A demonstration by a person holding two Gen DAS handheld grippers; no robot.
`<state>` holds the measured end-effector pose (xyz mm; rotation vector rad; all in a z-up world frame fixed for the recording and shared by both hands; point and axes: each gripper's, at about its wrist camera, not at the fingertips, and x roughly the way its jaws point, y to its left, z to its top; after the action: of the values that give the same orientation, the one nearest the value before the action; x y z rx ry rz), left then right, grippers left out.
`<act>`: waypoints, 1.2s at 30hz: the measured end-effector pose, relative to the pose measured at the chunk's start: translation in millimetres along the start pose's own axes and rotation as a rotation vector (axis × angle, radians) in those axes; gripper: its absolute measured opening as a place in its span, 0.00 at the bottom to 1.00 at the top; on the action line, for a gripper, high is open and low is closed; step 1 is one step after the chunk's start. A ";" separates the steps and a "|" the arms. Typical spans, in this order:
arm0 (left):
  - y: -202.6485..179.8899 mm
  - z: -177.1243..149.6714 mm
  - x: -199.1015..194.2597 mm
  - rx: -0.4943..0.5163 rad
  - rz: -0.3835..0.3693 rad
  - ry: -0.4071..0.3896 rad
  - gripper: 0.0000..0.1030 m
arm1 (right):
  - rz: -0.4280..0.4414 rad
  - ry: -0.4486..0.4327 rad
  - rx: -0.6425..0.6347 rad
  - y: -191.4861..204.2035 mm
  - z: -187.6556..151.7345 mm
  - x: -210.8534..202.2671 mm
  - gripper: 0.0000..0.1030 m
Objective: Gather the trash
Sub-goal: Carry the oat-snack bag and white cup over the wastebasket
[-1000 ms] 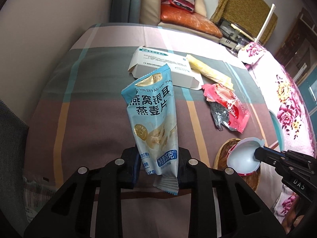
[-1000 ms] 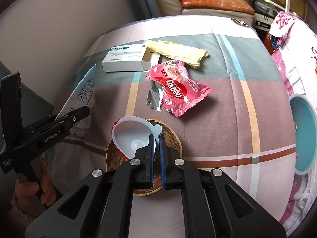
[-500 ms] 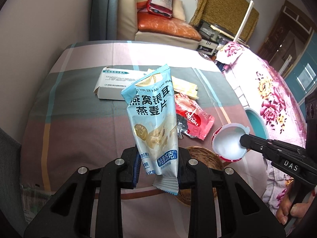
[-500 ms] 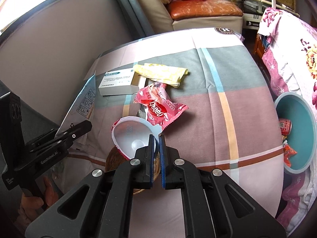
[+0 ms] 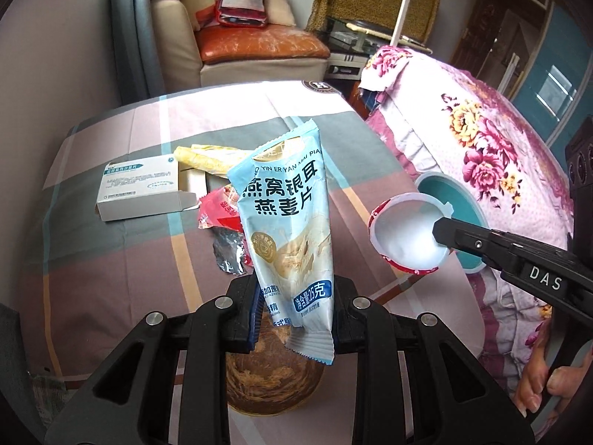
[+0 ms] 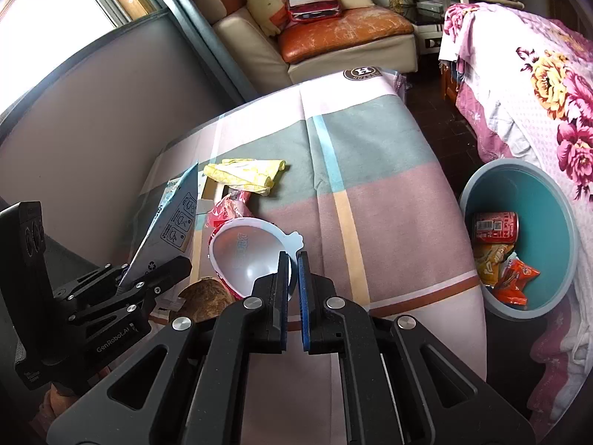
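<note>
red wrapper (image 5: 218,215): half hidden by blue packet (image 5: 289,222) | coconut shell (image 6: 207,298): mostly hidden

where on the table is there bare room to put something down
Bare: the right half of the table, from the yellow wrapper to the edge by the teal bin. Crowded: far left, around the white box and red wrapper.

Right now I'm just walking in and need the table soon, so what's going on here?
A person is clearing trash with two handheld grippers. The left gripper is shut on a light blue oatmeal sachet, held above the striped tablecloth. The right gripper pinches the rim of an empty white plastic cup. A teal bin beside the table already holds a red can and wrappers. A white box and other wrappers remain on the table.
</note>
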<state>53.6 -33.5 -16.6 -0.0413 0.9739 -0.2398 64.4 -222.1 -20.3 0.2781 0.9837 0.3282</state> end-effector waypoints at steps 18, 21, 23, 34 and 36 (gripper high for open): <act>-115.8 18.4 47.0 0.182 -0.013 0.079 0.26 | -0.027 -0.124 0.193 -117.4 -3.9 -39.2 0.05; -134.8 19.4 56.0 0.212 -0.017 0.097 0.26 | -0.034 -0.141 0.226 -137.1 -6.3 -44.8 0.05; -146.2 19.8 61.3 0.233 -0.017 0.106 0.26 | -0.039 -0.151 0.252 -151.5 -8.4 -48.2 0.05; -202.6 23.7 100.0 0.305 -0.056 0.178 0.26 | -0.100 -0.187 0.381 -225.9 -19.8 -62.8 0.05; -211.9 25.0 107.2 0.319 -0.064 0.188 0.26 | -0.114 -0.192 0.402 -238.9 -21.6 -65.8 0.05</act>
<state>93.0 -265.1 -59.7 0.2464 1.1117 -0.4621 47.0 -465.0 -70.8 0.6054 0.8661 -0.0045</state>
